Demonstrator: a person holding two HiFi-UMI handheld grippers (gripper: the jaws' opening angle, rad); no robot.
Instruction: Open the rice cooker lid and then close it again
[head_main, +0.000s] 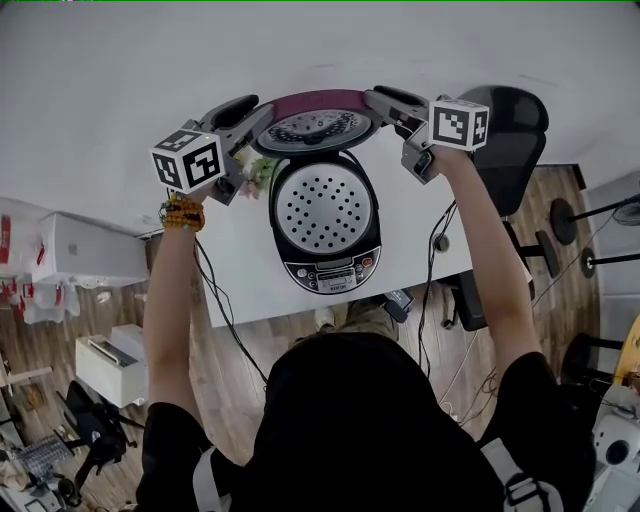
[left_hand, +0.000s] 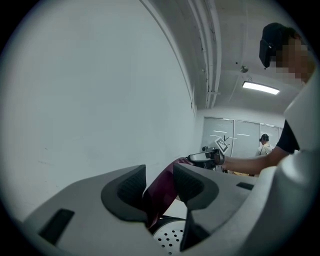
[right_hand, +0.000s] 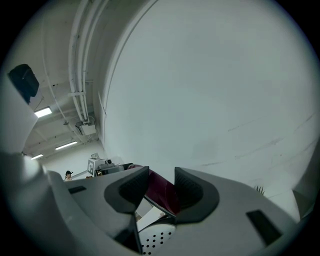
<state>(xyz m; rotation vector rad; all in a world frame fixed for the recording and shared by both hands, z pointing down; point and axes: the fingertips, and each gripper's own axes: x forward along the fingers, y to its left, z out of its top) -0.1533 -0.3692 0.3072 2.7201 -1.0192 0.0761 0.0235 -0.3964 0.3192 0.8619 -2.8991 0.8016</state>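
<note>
The rice cooker stands on the white table at the middle of the frame. Its dark red lid is raised upright at the top. The left tool pinches the lid's left rim and the right tool its right rim, each with the jaws fairly wide around the edge.

Both holds sit near the rim's ends, so a slip could let the lid fall shut hard. Uneven pulling could twist it at the hinge or drag the cooker across the table.

The wall looks close behind the lid, leaving the tools little room. A small green thing lies just below the left tool. Cables hang off the table's lower edge, and a chair stands at the right.
</note>
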